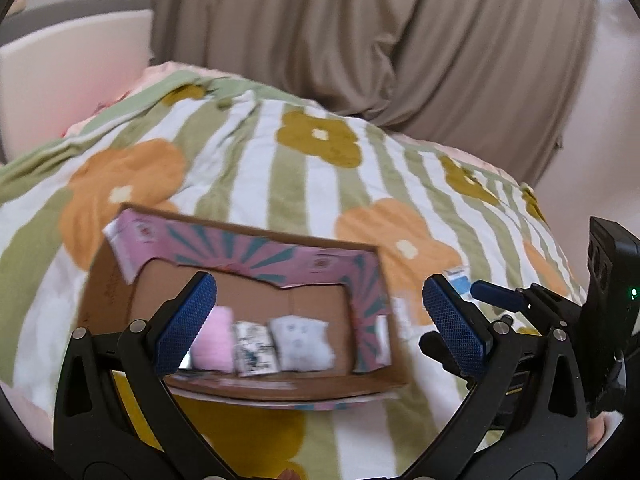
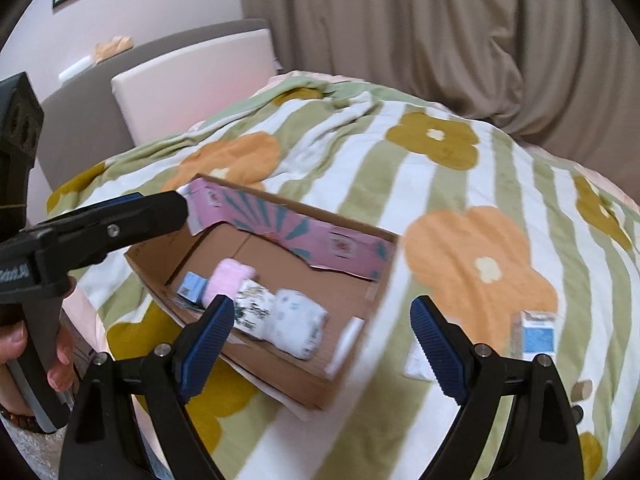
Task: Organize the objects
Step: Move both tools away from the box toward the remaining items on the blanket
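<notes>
An open cardboard box (image 1: 112, 280) (image 2: 360, 292) with pink patterned flaps lies on a flowered blanket. Inside it sit a pink roll (image 1: 214, 338) (image 2: 228, 280), a black-and-white printed roll (image 1: 256, 348) (image 2: 252, 308), a white roll with pale print (image 1: 302, 344) (image 2: 298, 330) and a small blue packet (image 2: 191, 285). My left gripper (image 1: 320, 320) is open and empty, just above the box's near side. My right gripper (image 2: 322, 344) is open and empty, over the box's right end. A blue-and-white packet (image 2: 538, 334) (image 1: 458, 276) lies on the blanket right of the box.
The green-striped blanket (image 1: 320, 184) (image 2: 460, 200) with orange and olive flowers covers a bed. A beige curtain (image 1: 380, 32) hangs behind. A pale headboard (image 2: 192, 80) stands at the left. White paper (image 2: 416, 366) lies by the right finger. The other gripper (image 2: 92, 232) shows at the left.
</notes>
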Demonstrator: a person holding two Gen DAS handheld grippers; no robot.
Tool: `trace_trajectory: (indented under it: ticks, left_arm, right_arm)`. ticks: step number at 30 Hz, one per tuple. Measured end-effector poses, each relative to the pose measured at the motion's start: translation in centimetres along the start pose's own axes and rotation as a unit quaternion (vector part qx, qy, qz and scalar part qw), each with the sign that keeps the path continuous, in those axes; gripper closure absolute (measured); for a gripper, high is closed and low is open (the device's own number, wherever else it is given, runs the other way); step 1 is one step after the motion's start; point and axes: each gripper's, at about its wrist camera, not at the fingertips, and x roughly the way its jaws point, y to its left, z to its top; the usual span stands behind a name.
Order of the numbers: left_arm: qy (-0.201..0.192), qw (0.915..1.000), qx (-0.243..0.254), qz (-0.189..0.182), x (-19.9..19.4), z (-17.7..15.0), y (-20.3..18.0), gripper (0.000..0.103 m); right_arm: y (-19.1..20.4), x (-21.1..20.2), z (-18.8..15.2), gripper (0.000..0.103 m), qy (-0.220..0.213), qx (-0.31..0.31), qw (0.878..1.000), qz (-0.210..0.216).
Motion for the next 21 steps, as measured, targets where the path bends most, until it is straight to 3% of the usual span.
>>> trace_trajectory:
  ticks: [12, 21]
  left_arm:
    - [0.007, 0.998, 0.056, -0.029, 3.3, -1.2, -12.3, 0.0]
    - [0.034, 0.9944, 0.083, -0.056, 7.3, -3.4, -20.0, 0.0]
  right_arm:
    - [-10.4, -6.3, -3.4, 0.015, -0.026, 0.059, 0.996, -0.054]
    - [-17.2, -9.7, -6.6, 0.015, -0.043, 0.089, 0.991, -0.089]
